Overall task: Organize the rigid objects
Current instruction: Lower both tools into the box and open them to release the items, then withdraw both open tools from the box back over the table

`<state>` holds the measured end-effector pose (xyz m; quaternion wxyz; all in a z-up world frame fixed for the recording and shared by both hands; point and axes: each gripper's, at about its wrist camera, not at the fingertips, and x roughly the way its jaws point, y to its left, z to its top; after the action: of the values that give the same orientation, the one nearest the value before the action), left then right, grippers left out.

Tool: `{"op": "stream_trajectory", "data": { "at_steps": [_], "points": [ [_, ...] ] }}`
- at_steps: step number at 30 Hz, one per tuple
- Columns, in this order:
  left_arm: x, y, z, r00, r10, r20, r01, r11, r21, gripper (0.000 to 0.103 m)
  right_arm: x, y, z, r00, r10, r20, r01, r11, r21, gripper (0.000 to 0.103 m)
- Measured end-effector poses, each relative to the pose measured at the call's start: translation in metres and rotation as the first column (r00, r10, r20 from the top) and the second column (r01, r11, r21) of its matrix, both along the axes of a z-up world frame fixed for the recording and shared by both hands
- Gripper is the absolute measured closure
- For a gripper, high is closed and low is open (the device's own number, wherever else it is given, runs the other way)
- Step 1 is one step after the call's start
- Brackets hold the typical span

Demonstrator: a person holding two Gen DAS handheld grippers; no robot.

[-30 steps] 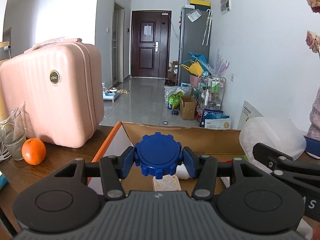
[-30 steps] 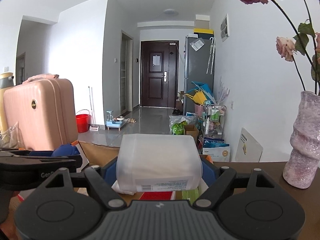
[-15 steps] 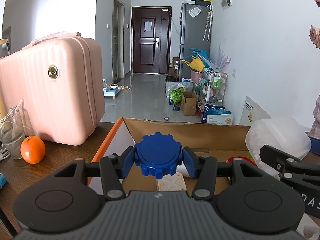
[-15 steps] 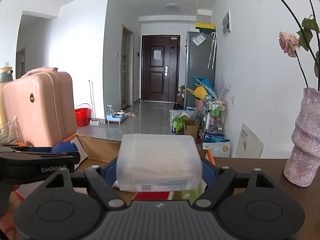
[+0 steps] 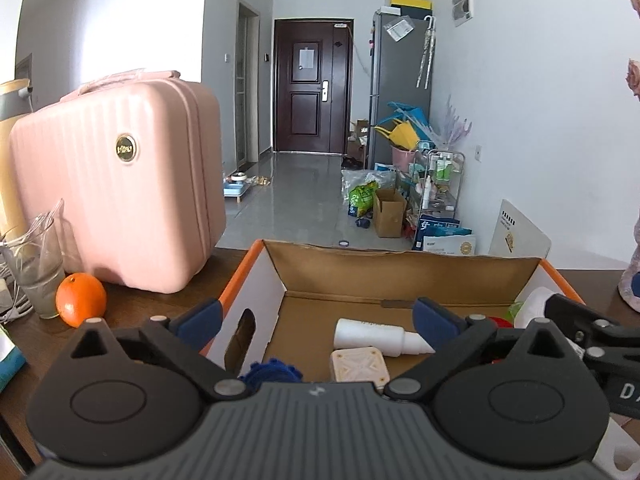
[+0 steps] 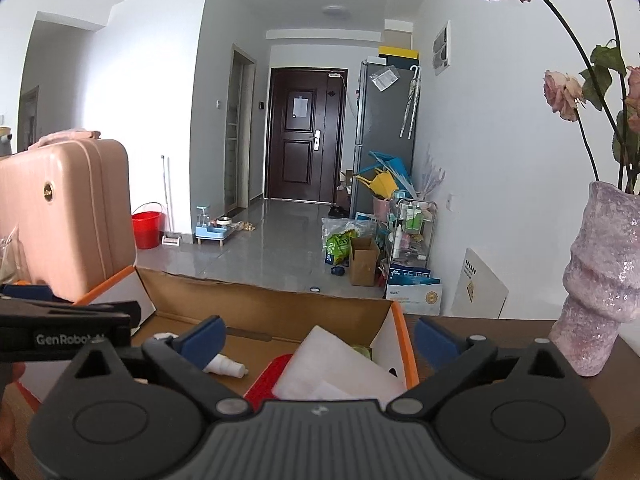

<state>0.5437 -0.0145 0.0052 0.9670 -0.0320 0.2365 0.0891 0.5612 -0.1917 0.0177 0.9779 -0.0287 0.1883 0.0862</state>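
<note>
I see a dark wooden tabletop [image 5: 132, 304] carrying a cardboard box [image 5: 400, 276] and pink suitcase [image 5: 116, 200] (hallway behind); left claw [image 5: 316, 320] and right claw [image 6: 318, 338] are both opening, gripping nothing.

A dark wooden tabletop [image 5: 132, 312] carries an open cardboard box [image 5: 400, 272], with a pink suitcase [image 5: 120, 200] standing to its left. An orange [image 5: 81, 305] lies just beside a glass [image 5: 38, 268]. A pink vase [image 6: 596, 280] stands right of the box.

Home: fridge [image 5: 402, 84], flower vase [image 6: 596, 280].
</note>
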Motion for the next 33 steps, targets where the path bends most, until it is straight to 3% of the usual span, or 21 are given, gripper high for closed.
{"op": "stream_trajectory", "data": {
  "at_steps": [19,33],
  "points": [
    [-0.012,0.001,0.004,1.0,-0.014,0.018,0.014,1.0,-0.01,0.0,-0.011,-0.008,0.002,0.999,-0.03,0.031,0.029,0.999,0.033,0.0],
    [-0.049,0.005,0.005,0.998,-0.047,0.032,0.047,0.999,-0.014,0.0,-0.057,-0.01,0.006,0.995,-0.024,0.1,0.021,0.999,0.035,0.0]
  ]
}}
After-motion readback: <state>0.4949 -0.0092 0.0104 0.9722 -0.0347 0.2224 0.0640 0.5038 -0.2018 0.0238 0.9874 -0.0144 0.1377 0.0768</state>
